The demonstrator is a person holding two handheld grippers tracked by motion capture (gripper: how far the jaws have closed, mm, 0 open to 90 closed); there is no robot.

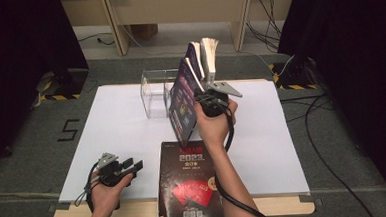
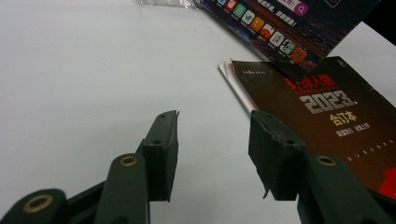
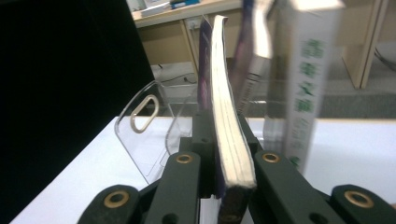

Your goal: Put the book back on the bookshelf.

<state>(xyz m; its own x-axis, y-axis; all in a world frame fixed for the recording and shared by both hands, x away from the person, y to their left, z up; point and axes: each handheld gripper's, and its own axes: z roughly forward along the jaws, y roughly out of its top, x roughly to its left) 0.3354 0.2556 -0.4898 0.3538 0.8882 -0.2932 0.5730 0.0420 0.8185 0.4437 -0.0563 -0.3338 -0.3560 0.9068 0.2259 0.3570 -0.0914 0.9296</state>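
Right hand-held gripper (image 1: 204, 94) clamped on a purple magazine (image 1: 184, 96), held upright mid-counter just right of the clear acrylic stand (image 1: 155, 93). Left hand-held gripper (image 1: 134, 165), jaws apart and empty, rests near-left beside a flat black magazine (image 1: 189, 181).

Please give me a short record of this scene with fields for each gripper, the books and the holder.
left gripper: open, holds nothing, low over the white table
right gripper: shut on purple book, lifted clear of the table
flat book: dark cover, lying at the table's near edge
other books: upright behind the purple book
clear holder: standing left of the books
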